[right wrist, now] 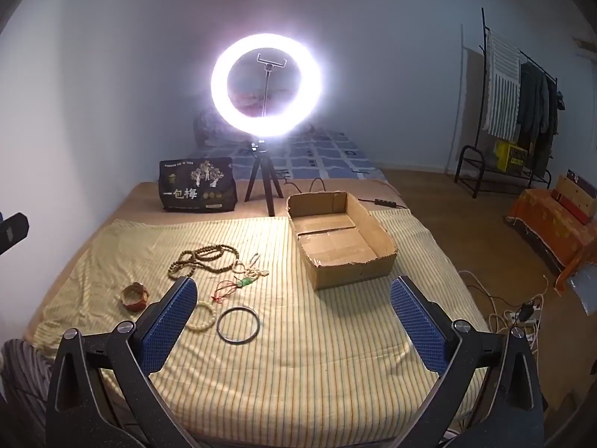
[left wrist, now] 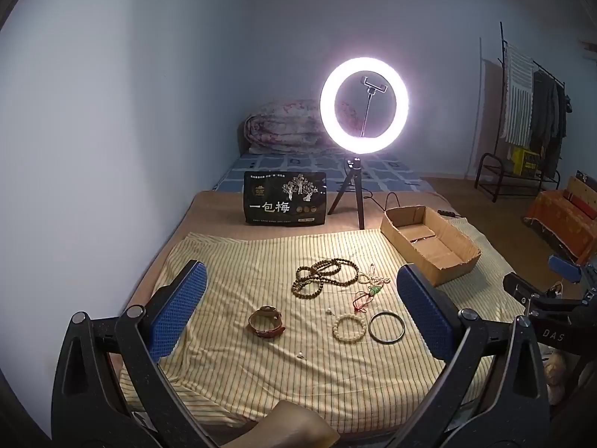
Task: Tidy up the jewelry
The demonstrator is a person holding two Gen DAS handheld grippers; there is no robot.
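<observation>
Yellow striped cloth covers the bed surface under a lit ring light on a black tripod. From left to right it carries a brown leather bracelet, a long brown bead necklace, a red cord with green pendant, a cream bead bracelet, a dark thin bangle and an empty open cardboard box. Left gripper and right gripper both hover above the cloth, jaws wide apart, holding nothing.
</observation>
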